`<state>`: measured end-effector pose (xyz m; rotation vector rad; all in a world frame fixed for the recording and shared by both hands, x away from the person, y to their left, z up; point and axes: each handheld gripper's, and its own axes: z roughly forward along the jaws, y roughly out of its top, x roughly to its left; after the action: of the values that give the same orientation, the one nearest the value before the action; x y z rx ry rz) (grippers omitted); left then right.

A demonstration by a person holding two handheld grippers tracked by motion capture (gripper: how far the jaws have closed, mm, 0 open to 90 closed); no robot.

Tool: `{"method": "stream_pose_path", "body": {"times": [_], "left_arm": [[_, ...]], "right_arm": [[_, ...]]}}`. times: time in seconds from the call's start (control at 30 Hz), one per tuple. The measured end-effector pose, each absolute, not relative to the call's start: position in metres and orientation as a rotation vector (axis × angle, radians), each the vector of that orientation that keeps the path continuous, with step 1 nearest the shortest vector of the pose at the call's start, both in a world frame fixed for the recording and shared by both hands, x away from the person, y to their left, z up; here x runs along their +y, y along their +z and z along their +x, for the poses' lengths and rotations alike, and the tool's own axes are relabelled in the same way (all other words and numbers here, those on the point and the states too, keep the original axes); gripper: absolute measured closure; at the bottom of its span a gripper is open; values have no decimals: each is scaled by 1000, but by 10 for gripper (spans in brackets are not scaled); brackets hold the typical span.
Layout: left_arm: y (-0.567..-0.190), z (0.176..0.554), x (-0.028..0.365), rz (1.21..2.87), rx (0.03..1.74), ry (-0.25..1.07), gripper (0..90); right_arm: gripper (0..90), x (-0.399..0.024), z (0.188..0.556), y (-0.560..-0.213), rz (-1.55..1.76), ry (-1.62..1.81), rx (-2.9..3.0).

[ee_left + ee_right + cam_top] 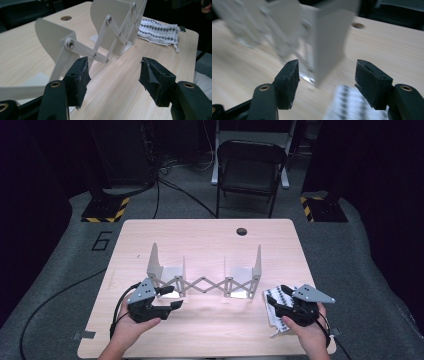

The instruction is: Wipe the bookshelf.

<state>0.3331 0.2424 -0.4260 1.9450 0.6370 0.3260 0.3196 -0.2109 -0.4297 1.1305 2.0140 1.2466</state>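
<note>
the left gripper [170, 304] hangs wide open just short of the extendable rack [202, 285], the right gripper [280, 301] open over the patterned cloth [274, 307], flanking the rack's ends. left gripper view: scissor arms [85, 51] just beyond empty jaws. right gripper view: end plate [329, 42] ahead, likely lining up.

Black hand-held gripper [170, 306] w/ grey plate, black cable.

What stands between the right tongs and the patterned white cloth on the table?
Nothing visible does. The right tongs hang open directly over the black-and-white patterned folded cloth, which lies on the light wooden table beside the right end of the white metal expandable rack; no object lies between them.
</note>
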Motion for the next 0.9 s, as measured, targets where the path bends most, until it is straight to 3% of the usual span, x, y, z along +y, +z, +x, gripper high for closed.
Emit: {"method": "stream_pose_path", "body": {"times": [0.33,0.6,0.77,0.9], "left_arm": [[-437,332,234,1939,622,272,401],[-440,331,236,1946,626,267,401],[-443,331,234,1966,620,255,399],[-444,330,232,1968,615,245,399]], "right_arm": [[312,-250,340,-506,1444,971,1967],[253,-248,347,-515,1447,901,1985],[151,-242,352,-522,1419,831,2042],[160,-245,353,-523,1461,864,2038]]}}
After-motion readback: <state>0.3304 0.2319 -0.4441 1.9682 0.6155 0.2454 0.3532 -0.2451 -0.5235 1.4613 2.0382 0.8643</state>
